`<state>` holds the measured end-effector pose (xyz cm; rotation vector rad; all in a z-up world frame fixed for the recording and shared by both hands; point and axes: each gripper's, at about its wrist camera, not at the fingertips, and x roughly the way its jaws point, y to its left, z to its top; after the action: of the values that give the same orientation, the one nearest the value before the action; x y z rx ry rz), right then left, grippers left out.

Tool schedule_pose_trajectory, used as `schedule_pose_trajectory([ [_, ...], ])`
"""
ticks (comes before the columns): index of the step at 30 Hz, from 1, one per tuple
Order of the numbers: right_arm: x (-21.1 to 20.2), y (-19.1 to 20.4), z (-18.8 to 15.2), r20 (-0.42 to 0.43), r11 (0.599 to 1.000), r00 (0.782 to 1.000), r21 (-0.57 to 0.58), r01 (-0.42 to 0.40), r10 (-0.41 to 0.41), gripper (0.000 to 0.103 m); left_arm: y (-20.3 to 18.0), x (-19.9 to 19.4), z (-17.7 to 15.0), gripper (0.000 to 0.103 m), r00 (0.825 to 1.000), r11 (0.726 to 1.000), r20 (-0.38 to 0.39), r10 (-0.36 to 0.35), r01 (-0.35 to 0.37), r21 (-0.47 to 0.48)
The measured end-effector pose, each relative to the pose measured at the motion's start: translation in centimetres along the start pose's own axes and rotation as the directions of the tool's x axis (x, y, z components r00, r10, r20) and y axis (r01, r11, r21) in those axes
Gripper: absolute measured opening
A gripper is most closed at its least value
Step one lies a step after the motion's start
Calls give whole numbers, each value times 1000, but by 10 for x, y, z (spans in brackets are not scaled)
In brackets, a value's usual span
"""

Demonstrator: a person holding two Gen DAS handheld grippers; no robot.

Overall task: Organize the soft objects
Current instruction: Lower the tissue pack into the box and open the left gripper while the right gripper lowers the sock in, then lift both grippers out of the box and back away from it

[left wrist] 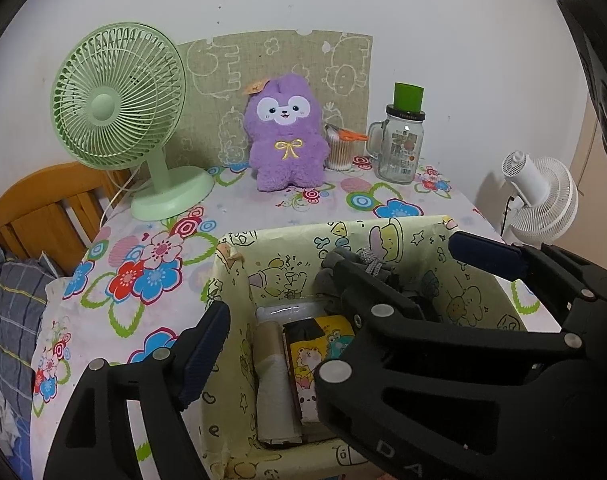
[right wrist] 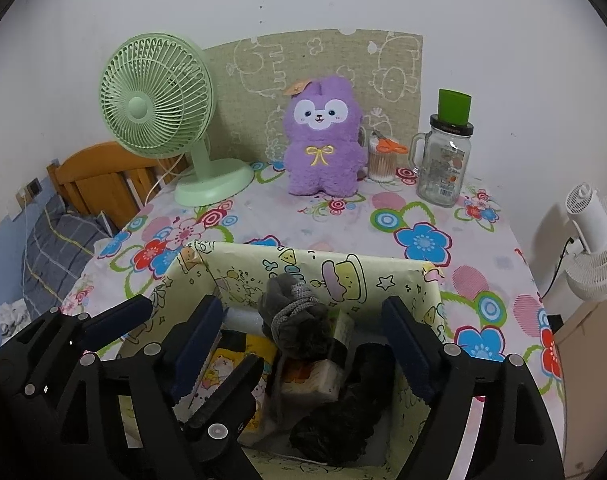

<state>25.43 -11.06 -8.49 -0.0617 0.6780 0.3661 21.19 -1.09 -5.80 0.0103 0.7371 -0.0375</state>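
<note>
A pale yellow cartoon-print box (right wrist: 383, 276) (left wrist: 479, 304) stands at the near edge of the flowered table. Inside lie a grey knitted bundle (right wrist: 293, 316) (left wrist: 373, 266), a black woolly piece (right wrist: 343, 412), cartoon tissue packs (left wrist: 309, 360) and a white roll (left wrist: 273, 388). My right gripper (right wrist: 301, 308) (left wrist: 395, 252) hangs open over the box, its blue pads (right wrist: 407, 344) either side of the grey bundle without touching it. My left gripper (left wrist: 303, 320) is open too; its right finger is hidden behind the right gripper. A purple plush (left wrist: 285, 140) (right wrist: 323, 144) sits upright at the table's back.
A green desk fan (left wrist: 119, 108) stands back left. Back right are a swab jar with orange scissors (left wrist: 341, 148) and a glass mug with a green cup (left wrist: 401, 144). A white fan (left wrist: 543, 200) stands off the right edge, with a wooden bed frame (left wrist: 51, 208) on the left.
</note>
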Motion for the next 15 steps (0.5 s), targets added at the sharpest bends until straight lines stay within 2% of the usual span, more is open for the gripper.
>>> schedule_pose_trajectory([
  [15, -37, 4, -8, 64, 1000, 998, 12, 28, -28, 89, -9, -31, -5, 82, 999, 1000, 46, 0, -1, 9],
])
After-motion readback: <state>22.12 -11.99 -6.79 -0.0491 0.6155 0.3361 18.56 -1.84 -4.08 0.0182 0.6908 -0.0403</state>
